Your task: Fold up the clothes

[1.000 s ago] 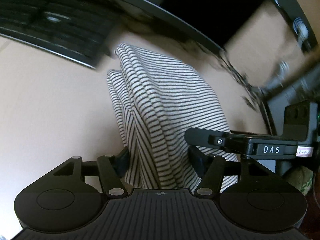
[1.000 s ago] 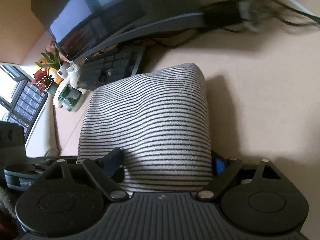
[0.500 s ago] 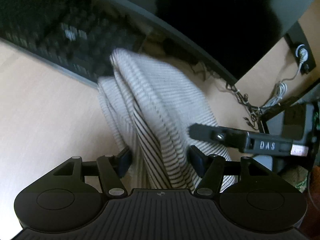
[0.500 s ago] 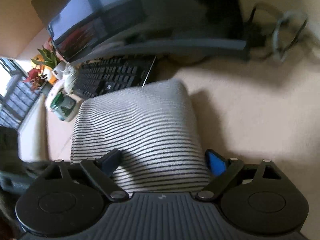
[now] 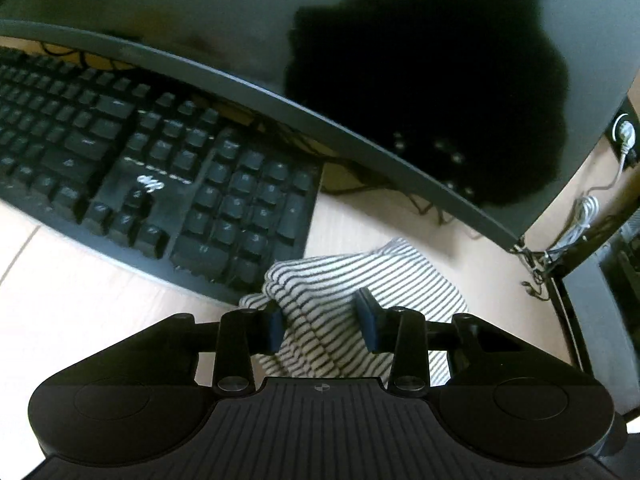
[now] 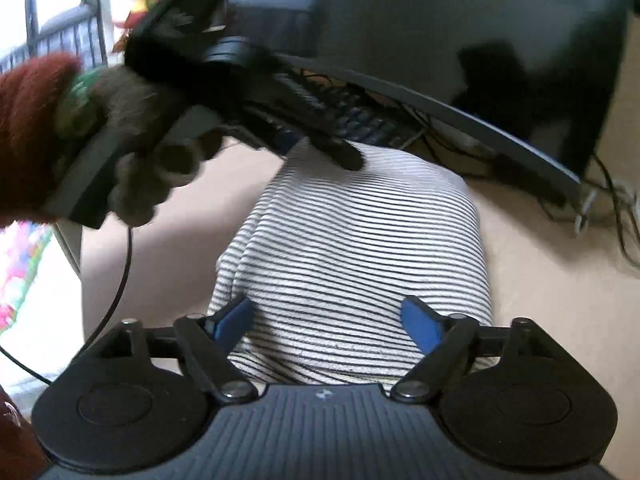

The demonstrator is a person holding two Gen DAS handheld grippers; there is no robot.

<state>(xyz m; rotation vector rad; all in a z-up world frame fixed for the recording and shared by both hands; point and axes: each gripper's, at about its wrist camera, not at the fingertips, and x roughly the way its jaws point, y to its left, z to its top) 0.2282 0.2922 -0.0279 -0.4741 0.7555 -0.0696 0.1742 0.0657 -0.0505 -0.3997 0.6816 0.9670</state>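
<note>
A folded black-and-white striped garment (image 5: 400, 280) (image 6: 360, 240) lies on the beige desk (image 5: 80, 300) beside a keyboard. My left gripper (image 5: 321, 322) is at the garment's corner nearest the keyboard. Its jaws are closing around a raised fold of fabric and do not visibly pinch it. From the right wrist view, the left gripper (image 6: 316, 146) reaches in from the upper left, held by a gloved hand (image 6: 160, 160). My right gripper (image 6: 327, 318) stands wide open over the near end of the garment, with the cloth spreading past both blue pads. The jaws are narrowing slightly.
A black keyboard (image 5: 140, 168) (image 6: 352, 116) touches the garment's far edge. A dark monitor (image 5: 360, 40) (image 6: 440, 20) hangs over the desk behind it. Loose cables (image 5: 576, 224) (image 6: 612, 200) trail at the right. A thin black cord (image 6: 120, 280) hangs at the left.
The garment bulged up between the grippers before; now it lies lower beside the keyboard. The left jaws have narrowed. The right view has rolled, bringing the left hand into sight.
</note>
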